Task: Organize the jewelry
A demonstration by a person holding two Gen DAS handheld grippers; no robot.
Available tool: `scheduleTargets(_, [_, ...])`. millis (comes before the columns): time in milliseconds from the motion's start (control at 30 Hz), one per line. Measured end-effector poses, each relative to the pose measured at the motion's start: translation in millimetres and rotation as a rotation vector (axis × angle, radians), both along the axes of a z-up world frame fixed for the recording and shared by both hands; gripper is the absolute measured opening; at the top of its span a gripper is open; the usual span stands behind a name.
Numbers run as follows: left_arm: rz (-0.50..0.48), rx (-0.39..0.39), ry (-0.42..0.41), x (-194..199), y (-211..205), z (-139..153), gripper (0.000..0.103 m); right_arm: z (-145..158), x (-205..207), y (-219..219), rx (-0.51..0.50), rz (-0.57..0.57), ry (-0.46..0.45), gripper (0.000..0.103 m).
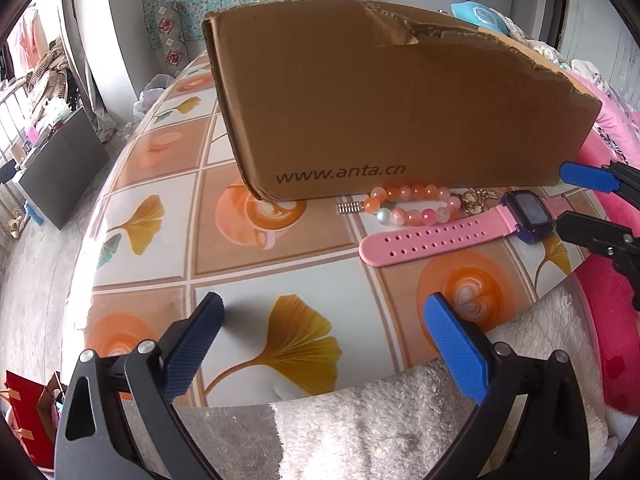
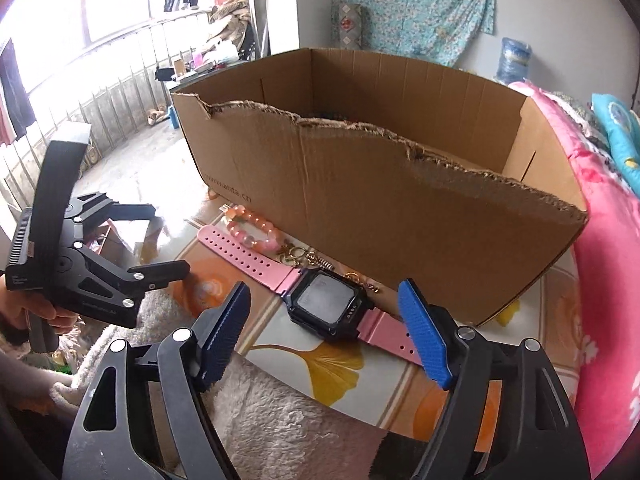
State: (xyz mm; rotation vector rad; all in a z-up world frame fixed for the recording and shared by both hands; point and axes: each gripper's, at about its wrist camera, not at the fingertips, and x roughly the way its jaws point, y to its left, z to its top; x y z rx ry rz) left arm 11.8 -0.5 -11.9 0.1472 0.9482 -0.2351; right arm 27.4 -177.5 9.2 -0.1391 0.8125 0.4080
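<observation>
A pink-strapped watch (image 2: 256,260) with a dark square case lies on the patterned table (image 1: 280,280), just in front of a torn cardboard box (image 2: 400,208). My right gripper (image 2: 324,296) is open, its blue pads standing either side of the watch case without pressing on it. The left wrist view shows the watch (image 1: 432,236) with my right gripper (image 1: 566,196) straddling its case. A bracelet of orange and pink beads (image 1: 412,204) and small gold charms (image 1: 476,200) lie against the box. My left gripper (image 1: 324,308) hovers open and empty over the near table edge.
The box (image 1: 380,100) is open on top, with a ragged front wall. A small metal bar piece (image 1: 350,208) lies left of the beads. A fluffy white cloth (image 1: 400,420) lies below the table edge. Pink bedding (image 2: 608,240) is on the right and the floor drops away left.
</observation>
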Motion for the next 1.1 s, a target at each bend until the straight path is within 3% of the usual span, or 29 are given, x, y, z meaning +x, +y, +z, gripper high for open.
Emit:
scheduleTargets(167, [-0.003, -0.002, -0.007, 0, 0, 0, 0.099, -13, 8, -1, 0.012, 0.033, 0.095, 0.071])
scheduleTargets(500, [-0.012, -0.002, -0.002, 3, 1, 1, 0.099, -13, -19, 11, -0.025, 0.111, 0.118, 0.071])
scheduleTargets(700, [-0.003, 0.002, 0.0, 3, -1, 3, 0.099, -8, -25, 5, 0.032, 0.138, 0.152, 0.07])
scheduleTargets(867, [-0.037, -0.069, -0.082, -5, -4, 22, 0.099, 14, -23, -22, 0.114, 0.103, 0.115, 0.066])
scheduleTargets(967, [-0.067, -0.071, -0.111, -4, -15, 28, 0.099, 22, -14, -39, 0.135, 0.059, 0.094, 0.057])
scheduleTargets(1100, [-0.111, -0.052, -0.131, -2, -34, 27, 0.099, 14, 8, -46, 0.124, 0.018, 0.141, 0.037])
